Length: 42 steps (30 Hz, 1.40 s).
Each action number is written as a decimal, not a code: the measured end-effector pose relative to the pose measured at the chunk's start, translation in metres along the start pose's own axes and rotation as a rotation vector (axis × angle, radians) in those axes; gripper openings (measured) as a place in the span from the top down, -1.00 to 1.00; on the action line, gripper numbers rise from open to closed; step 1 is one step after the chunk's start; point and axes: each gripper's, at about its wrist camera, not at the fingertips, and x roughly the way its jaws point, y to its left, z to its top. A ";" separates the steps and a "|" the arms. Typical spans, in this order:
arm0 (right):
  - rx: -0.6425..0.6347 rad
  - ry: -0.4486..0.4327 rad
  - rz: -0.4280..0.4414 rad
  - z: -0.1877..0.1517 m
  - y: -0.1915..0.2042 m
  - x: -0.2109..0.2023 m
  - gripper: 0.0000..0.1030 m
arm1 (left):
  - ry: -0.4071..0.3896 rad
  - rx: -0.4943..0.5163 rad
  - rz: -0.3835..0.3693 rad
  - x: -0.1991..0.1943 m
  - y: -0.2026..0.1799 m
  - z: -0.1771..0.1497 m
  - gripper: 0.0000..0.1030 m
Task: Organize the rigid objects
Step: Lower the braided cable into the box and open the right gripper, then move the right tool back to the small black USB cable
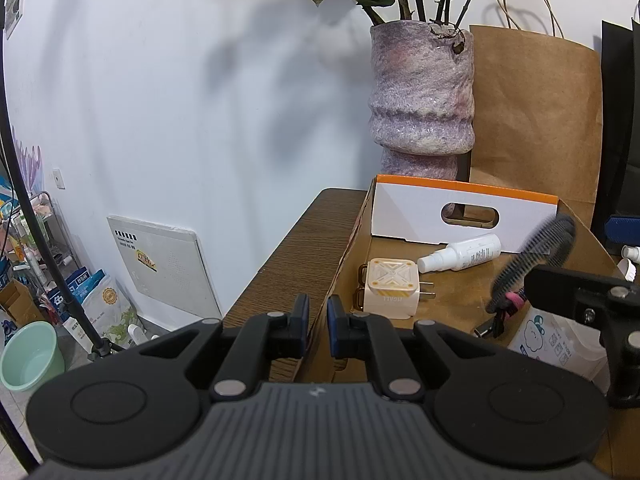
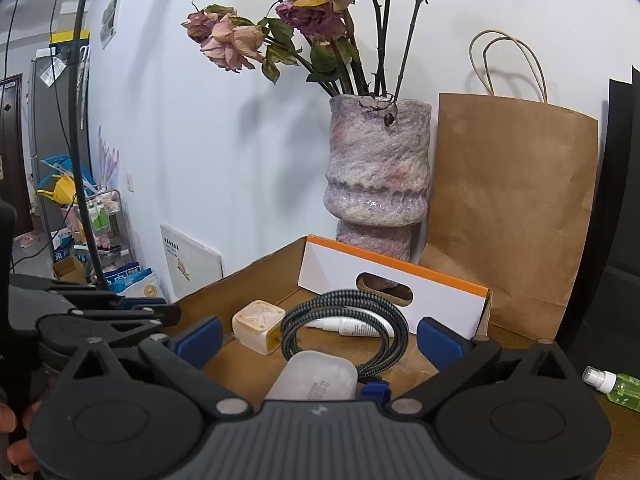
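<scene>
The right gripper [image 2: 318, 338], jaws standing wide, is releasing the coiled cable [image 2: 344, 330] into the cardboard box [image 2: 240, 280] beside the charger [image 2: 260, 326], while the left gripper [image 1: 318, 320] is pinching the box's wall; next, probably fetching the green spray bottle [image 2: 614, 386] outside the box.

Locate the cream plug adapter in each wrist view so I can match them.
Left wrist: cream plug adapter lies in the cardboard box, just beyond the shut fingers.
Right wrist: it sits left of the coiled cable.
Shared landmark: purple vase.

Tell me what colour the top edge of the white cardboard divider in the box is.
Orange. The divider's top edge shows best in the left wrist view.
</scene>
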 end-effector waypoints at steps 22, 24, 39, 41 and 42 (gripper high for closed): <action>0.045 -0.050 -0.031 0.001 -0.008 -0.010 -1.00 | 0.000 -0.005 -0.001 0.000 0.000 0.001 0.79; 0.044 -0.062 -0.051 0.001 -0.010 -0.013 -1.00 | 0.000 -0.004 -0.001 0.000 0.000 0.000 0.79; 0.077 -0.075 -0.215 -0.010 -0.067 -0.042 -1.00 | -0.001 -0.004 -0.001 0.000 0.000 0.000 0.79; 0.084 -0.074 -0.237 -0.013 -0.077 -0.048 -1.00 | -0.001 -0.003 -0.001 0.000 0.000 0.000 0.79; 0.087 -0.072 -0.250 -0.015 -0.082 -0.051 -1.00 | -0.001 -0.003 -0.001 0.000 0.000 0.000 0.79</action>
